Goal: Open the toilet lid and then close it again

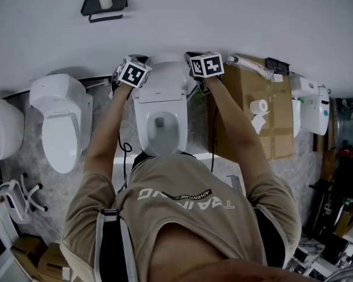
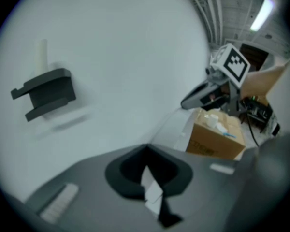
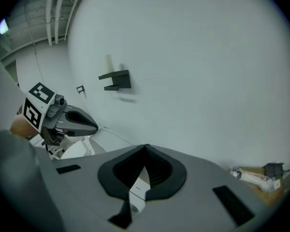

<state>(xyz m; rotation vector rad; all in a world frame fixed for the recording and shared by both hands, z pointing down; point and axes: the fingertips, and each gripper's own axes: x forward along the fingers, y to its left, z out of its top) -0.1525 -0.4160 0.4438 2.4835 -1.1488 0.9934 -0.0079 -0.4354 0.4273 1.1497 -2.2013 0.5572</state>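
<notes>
Head view: a pale wall [image 1: 235,16] fills the upper part, and below it the person's torso [image 1: 182,216] in a tan shirt takes up most of the lower part, both arms stretched forward. Straight ahead stands the white toilet [image 1: 160,140], its bowl showing. The toilet lid [image 1: 165,78] is raised, standing back by the wall at the far end of the bowl. A second white toilet [image 1: 62,122] stands to the left with its lid down. A tall cardboard box [image 1: 276,128] stands just to the right of the middle toilet.

The two marker cubes sit at either side of the lid's top edge, one to each side; whether the tools touch the lid cannot be told from above.

The left claw [image 2: 145,148] is closed, its dark jaw tips meeting, pointed at the bare wall. The right claw [image 3: 145,146] is likewise closed, tips together, facing the same wall. A narrow white strip shows in the gap behind each pair of tips; what it is cannot be made out.

A black holder [image 1: 104,4] is fixed high on the wall, and a paper roll [image 1: 259,106] hangs on the box front.
</notes>
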